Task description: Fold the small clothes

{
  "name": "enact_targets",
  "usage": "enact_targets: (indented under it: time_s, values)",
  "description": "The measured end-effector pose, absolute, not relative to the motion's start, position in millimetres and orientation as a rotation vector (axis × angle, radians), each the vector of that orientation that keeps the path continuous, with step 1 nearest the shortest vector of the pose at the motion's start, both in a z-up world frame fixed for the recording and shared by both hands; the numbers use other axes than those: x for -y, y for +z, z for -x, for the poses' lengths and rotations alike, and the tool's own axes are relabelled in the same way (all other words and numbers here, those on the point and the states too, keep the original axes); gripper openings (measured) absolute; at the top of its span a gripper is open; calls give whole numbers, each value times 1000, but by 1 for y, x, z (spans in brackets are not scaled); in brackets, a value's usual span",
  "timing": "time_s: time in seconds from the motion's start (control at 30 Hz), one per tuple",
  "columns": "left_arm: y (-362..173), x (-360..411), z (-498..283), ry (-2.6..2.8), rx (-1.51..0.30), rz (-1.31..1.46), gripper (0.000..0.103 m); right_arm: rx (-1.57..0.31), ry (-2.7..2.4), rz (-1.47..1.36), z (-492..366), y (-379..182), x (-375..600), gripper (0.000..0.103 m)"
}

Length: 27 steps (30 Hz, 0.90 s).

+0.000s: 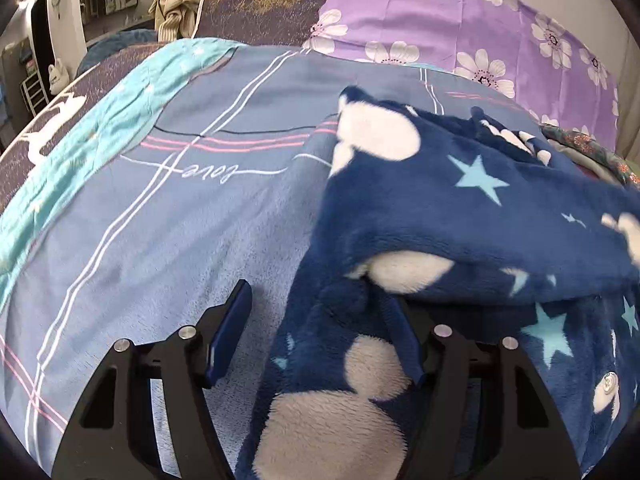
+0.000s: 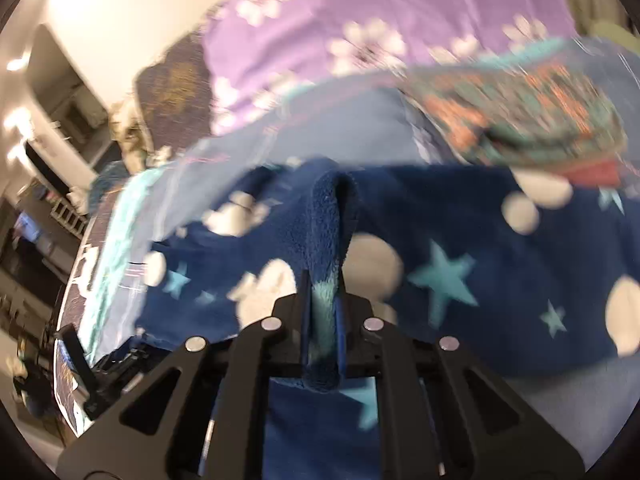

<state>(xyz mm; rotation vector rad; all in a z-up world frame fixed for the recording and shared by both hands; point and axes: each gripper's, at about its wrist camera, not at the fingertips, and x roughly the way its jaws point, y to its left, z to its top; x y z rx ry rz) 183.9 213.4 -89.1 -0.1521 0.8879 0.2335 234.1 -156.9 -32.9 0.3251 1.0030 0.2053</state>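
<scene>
With the right tool pinched tight on a fold of the navy fleece garment lying on the bed, I'd carry that edge across smoothly while the left tool, jaws wide, steadies the cloth underneath.

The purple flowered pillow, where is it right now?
In the left wrist view the purple flowered pillow lies at the top right, beyond the navy starry garment.
</scene>
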Motion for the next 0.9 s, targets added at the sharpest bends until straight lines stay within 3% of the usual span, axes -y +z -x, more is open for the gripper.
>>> enact_targets:
  time_s: [0.13,0.3,0.33,0.37,0.47,0.6,0.73,0.8,0.83,0.9]
  values:
    - [-89,-218,-181,247,-881,141,67,-1080,130,-304,-232,-68,170,17]
    - [-87,-216,-176,254,-861,141,65,-969,95,-237,-211,-42,171,18]
    - [-85,-216,-173,250,-849,143,54,-918,123,-198,-206,-28,163,18]
    - [-81,-215,-169,223,-831,151,30,-899,154,-187,-202,-24,157,17]
    - [-62,-212,-154,150,-782,174,14,-883,286,-161,-197,-21,134,17]
    - [-16,-184,-133,18,-678,134,12,-1068,210,-94,-218,-82,115,19]
    - [-4,-147,-156,-99,-677,84,13,-981,200,-97,-213,-89,111,20]
    - [-21,-129,-186,-146,-743,83,19,-979,196,-82,-213,-89,108,20]
    - [-35,-122,-198,-154,-776,85,27,-979,199,-90,-213,-89,110,20]
    - [-77,-114,-225,-84,-901,55,29,-982,224,-150,-215,-86,122,20]
